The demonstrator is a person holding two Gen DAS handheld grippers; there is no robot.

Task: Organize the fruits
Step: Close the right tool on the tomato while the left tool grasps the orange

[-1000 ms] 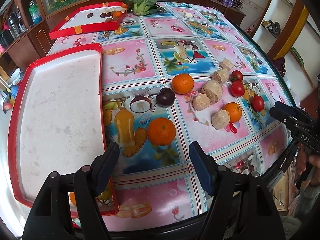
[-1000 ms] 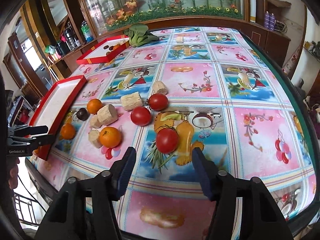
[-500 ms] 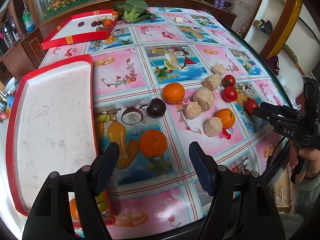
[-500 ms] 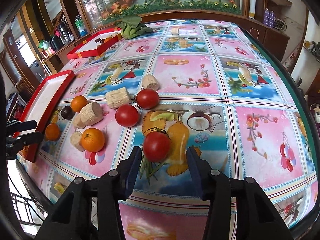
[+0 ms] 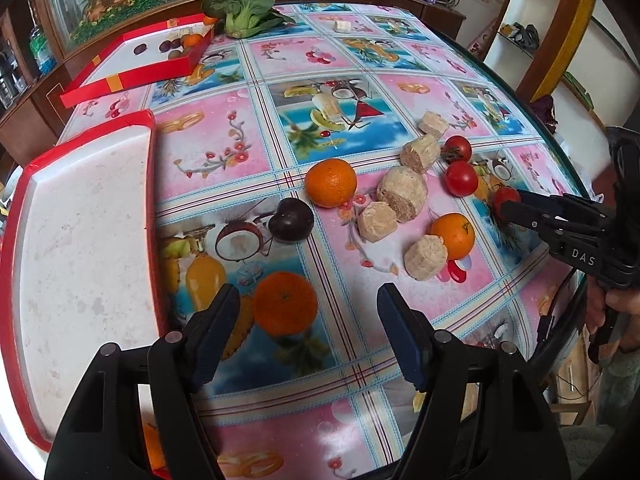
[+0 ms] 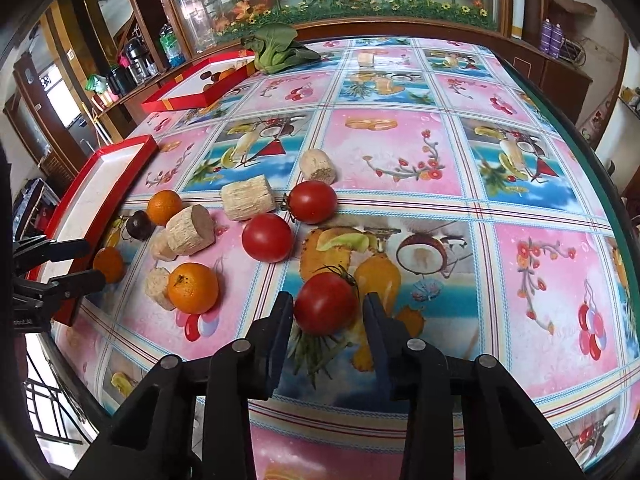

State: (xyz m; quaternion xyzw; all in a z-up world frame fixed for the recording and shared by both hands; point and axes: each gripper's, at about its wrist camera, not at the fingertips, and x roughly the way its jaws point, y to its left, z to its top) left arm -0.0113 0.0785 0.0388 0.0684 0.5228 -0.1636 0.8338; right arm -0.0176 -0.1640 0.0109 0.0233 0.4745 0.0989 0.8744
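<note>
My right gripper (image 6: 327, 312) stands around the nearest red tomato (image 6: 325, 303) on the table; its jaws are close on both sides, with a small gap showing, so still open. Two more tomatoes (image 6: 267, 237) (image 6: 313, 201) lie behind it. My left gripper (image 5: 308, 312) is open and empty, with an orange (image 5: 285, 302) just ahead between its fingers. Two more oranges (image 5: 331, 182) (image 5: 453, 235), a dark plum (image 5: 291, 224) and several beige cut chunks (image 5: 403, 192) lie mid-table. An empty red tray (image 5: 80, 240) lies left of the left gripper.
A second red tray (image 5: 132, 76) with plums and an orange stands at the far left, with a green bok choy (image 5: 244, 12) beside it. The round table's edge (image 6: 600, 168) curves at right. Cabinets and shelves surround the table.
My right gripper moved forward to the tomato and its jaws narrowed around it. My left gripper moved forward toward the near orange and stayed open.
</note>
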